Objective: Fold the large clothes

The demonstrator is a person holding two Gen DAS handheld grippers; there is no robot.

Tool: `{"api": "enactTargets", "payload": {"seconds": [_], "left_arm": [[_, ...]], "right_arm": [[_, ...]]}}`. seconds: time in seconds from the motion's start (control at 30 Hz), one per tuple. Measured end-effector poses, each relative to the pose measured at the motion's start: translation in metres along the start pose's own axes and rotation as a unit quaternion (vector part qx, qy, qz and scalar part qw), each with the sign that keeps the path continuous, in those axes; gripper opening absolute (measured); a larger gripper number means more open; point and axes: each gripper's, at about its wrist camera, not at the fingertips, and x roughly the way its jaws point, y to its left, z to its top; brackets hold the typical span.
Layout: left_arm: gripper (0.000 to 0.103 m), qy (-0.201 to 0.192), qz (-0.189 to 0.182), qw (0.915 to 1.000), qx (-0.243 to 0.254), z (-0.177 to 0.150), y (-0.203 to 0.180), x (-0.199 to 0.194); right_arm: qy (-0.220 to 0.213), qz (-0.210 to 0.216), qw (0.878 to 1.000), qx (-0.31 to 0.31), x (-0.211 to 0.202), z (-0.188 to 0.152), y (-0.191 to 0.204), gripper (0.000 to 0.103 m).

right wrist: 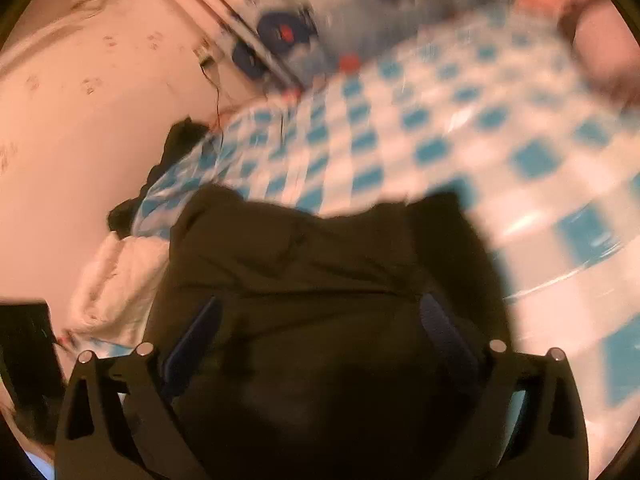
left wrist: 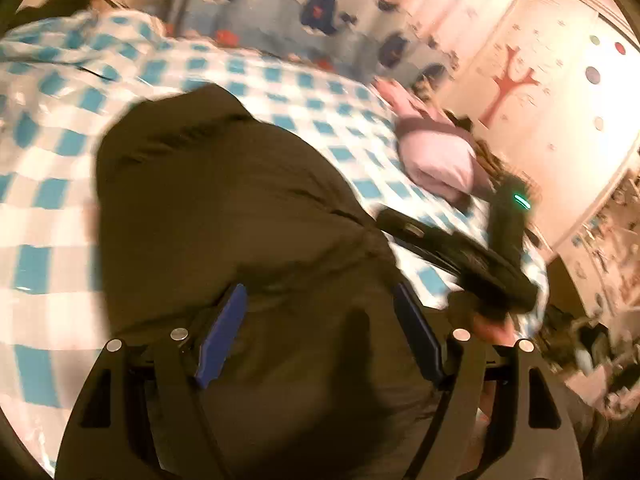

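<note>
Dark garment [left wrist: 224, 208] lies between both spread grippers — on checkered sheet [left wrist: 280, 76].

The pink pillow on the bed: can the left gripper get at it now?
Probably yes. The left gripper is open over the dark garment, and only bare checked bedspread lies toward the pink pillow.

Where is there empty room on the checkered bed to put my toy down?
The blue-and-white checkered cover lies bare between the dark garment and the patterned curtain, and left of the garment too. It is crowded at the pink pillow and the right gripper.
</note>
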Motion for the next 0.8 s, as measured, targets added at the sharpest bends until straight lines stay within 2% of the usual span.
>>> {"api": "enactTargets", "payload": {"seconds": [0.03, 0.07, 0.1, 0.17, 0.2, 0.23, 0.3, 0.37, 0.43, 0.5, 0.57, 0.63, 0.67, 0.73, 0.77, 0.8], "left_arm": [[0.073, -0.006, 0.008, 0.9999, -0.003, 0.0, 0.002, -0.002], [0.073, -0.008, 0.011, 0.9999, -0.007, -0.001, 0.004, -0.001], [0.073, -0.005, 0.012, 0.9999, -0.01, 0.0, 0.005, 0.001], [0.073, 0.001, 0.022, 0.9998, -0.005, 0.0, 0.005, 0.007], [0.073, 0.003, 0.035, 0.9994, 0.003, -0.001, 0.003, 0.01], [0.073, 0.004, 0.047, 0.9989, 0.01, -0.004, 0.0, 0.01], [0.077, 0.007, 0.067, 0.9971, 0.034, -0.008, -0.006, 0.012], [0.08, 0.008, 0.069, 0.9965, 0.046, -0.011, -0.013, 0.01], [0.081, 0.009, 0.072, 0.9959, 0.054, -0.014, -0.016, 0.009], [0.082, 0.009, 0.073, 0.9956, 0.058, -0.016, -0.018, 0.007], [0.082, 0.008, 0.07, 0.9962, 0.051, -0.015, -0.016, 0.005], [0.082, 0.001, 0.064, 0.9969, 0.045, -0.013, -0.016, 0.002], [0.082, -0.004, 0.059, 0.9973, 0.045, -0.011, -0.017, 0.0], [0.082, -0.016, 0.052, 0.9974, 0.046, -0.007, -0.018, -0.007], [0.082, -0.015, 0.051, 0.9977, 0.042, -0.007, -0.016, -0.007], [0.082, -0.012, 0.053, 0.9978, 0.037, -0.007, -0.014, -0.007]], "right_arm": [[-0.007, -0.021, 1.0, -0.008, -0.002, -0.006, 0.0, 0.096], [0.018, -0.045, 0.999, -0.015, 0.012, -0.016, -0.004, 0.096], [0.061, -0.04, 0.997, -0.012, 0.035, -0.026, -0.013, 0.096], [0.078, -0.02, 0.997, 0.021, 0.045, -0.026, -0.027, 0.096], [0.082, -0.027, 0.996, 0.021, 0.041, -0.02, -0.026, 0.096], [0.073, -0.041, 0.996, 0.014, 0.032, -0.015, -0.021, 0.096], [0.013, -0.06, 0.998, -0.019, -0.004, -0.002, 0.0, 0.096], [-0.03, -0.067, 0.995, -0.063, -0.026, 0.014, 0.025, 0.096], [-0.031, -0.039, 0.993, -0.109, -0.022, 0.039, 0.055, 0.096], [0.004, 0.011, 0.993, -0.115, 0.005, 0.062, 0.069, 0.096], [0.035, 0.011, 0.994, -0.103, 0.036, 0.071, 0.067, 0.096], [0.057, -0.051, 0.993, -0.092, 0.082, 0.058, 0.041, 0.096], [0.068, -0.053, 0.994, -0.069, 0.096, 0.049, 0.024, 0.096], [0.072, -0.04, 0.996, 0.016, 0.111, 0.038, -0.016, 0.096], [0.072, -0.039, 0.996, 0.041, 0.109, 0.037, -0.027, 0.096], [0.076, -0.041, 0.995, 0.04, 0.106, 0.038, -0.026, 0.096]]}}
